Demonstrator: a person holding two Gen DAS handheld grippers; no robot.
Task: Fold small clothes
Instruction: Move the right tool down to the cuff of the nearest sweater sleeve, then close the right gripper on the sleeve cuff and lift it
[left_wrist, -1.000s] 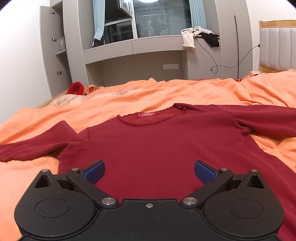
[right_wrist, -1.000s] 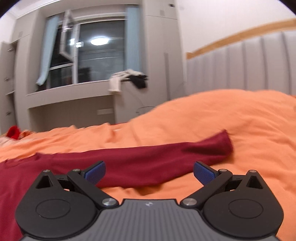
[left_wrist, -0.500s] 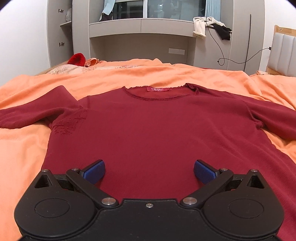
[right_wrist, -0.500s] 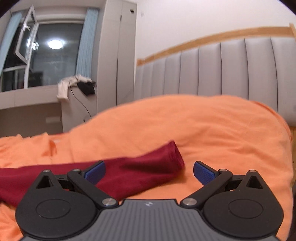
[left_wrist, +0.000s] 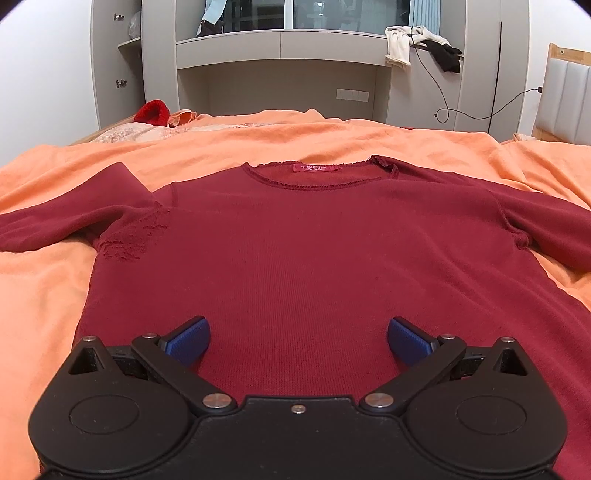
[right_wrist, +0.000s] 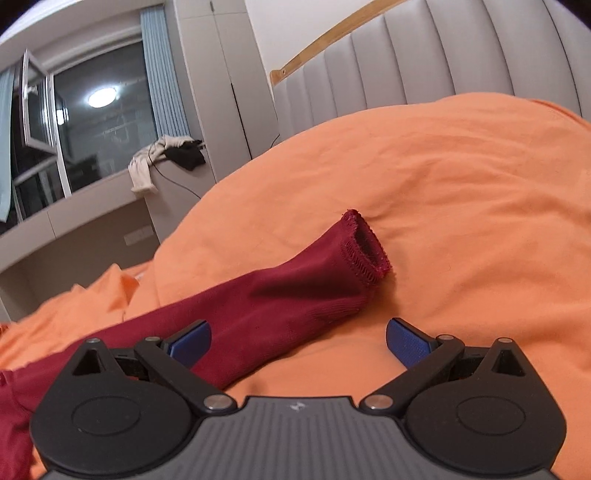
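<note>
A dark red long-sleeved top (left_wrist: 303, 251) lies flat, front up, on the orange bedspread (left_wrist: 332, 140), neckline away from me, sleeves spread to both sides. My left gripper (left_wrist: 298, 341) is open and empty, just above the top's lower body. In the right wrist view the top's right sleeve (right_wrist: 280, 299) stretches across the bedspread (right_wrist: 461, 192), its open cuff (right_wrist: 365, 251) facing me. My right gripper (right_wrist: 298, 341) is open and empty, low over the sleeve just short of the cuff; its left finger is over the sleeve.
A grey wall unit with a window stands beyond the bed (left_wrist: 280, 66), with clothes (left_wrist: 421, 44) and a cable draped on it. A red item (left_wrist: 151, 110) lies at the bed's far left. A padded grey headboard (right_wrist: 424, 66) rises behind the orange mound.
The left gripper moved in over the top's lower body, tilting down. The right gripper swung right along the sleeve and closer to the cuff. Both stayed open.
</note>
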